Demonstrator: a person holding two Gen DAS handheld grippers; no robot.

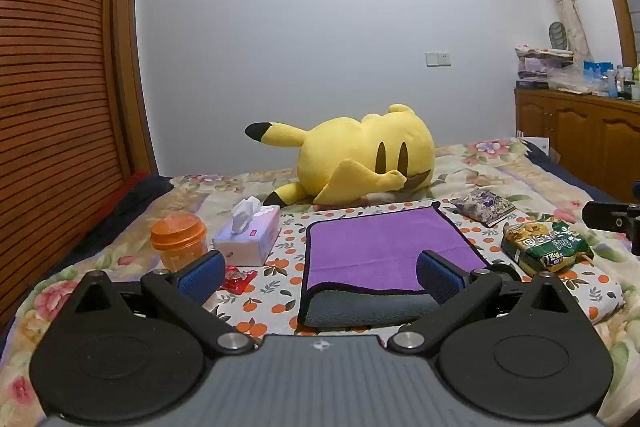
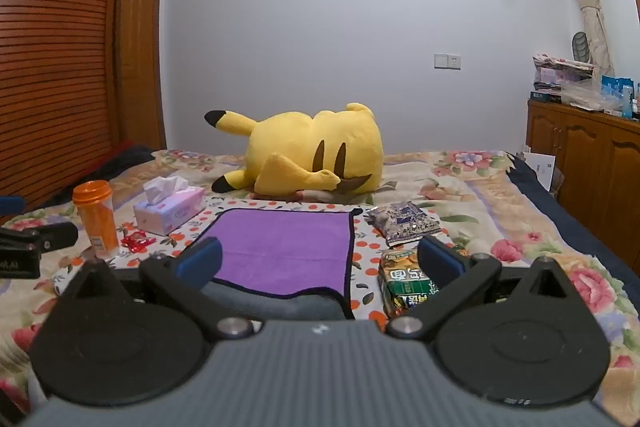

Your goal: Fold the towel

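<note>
A purple towel [image 1: 380, 247] with a dark edge lies on the bed, its near part folded over so the grey underside faces me. It also shows in the right wrist view [image 2: 284, 247]. My left gripper [image 1: 320, 273] is open and empty, held just in front of the towel's near left corner. My right gripper [image 2: 320, 263] is open and empty, held just in front of the towel's near right corner. Neither touches the towel.
A yellow plush toy [image 1: 360, 159] lies behind the towel. Left of the towel are a tissue box [image 1: 248, 241], an orange jar [image 1: 180, 239] and a red wrapper [image 1: 238, 279]. Right of it are a green snack bag [image 1: 544, 247] and a purple packet [image 1: 484, 207]. A wooden cabinet [image 1: 580, 143] stands at the right.
</note>
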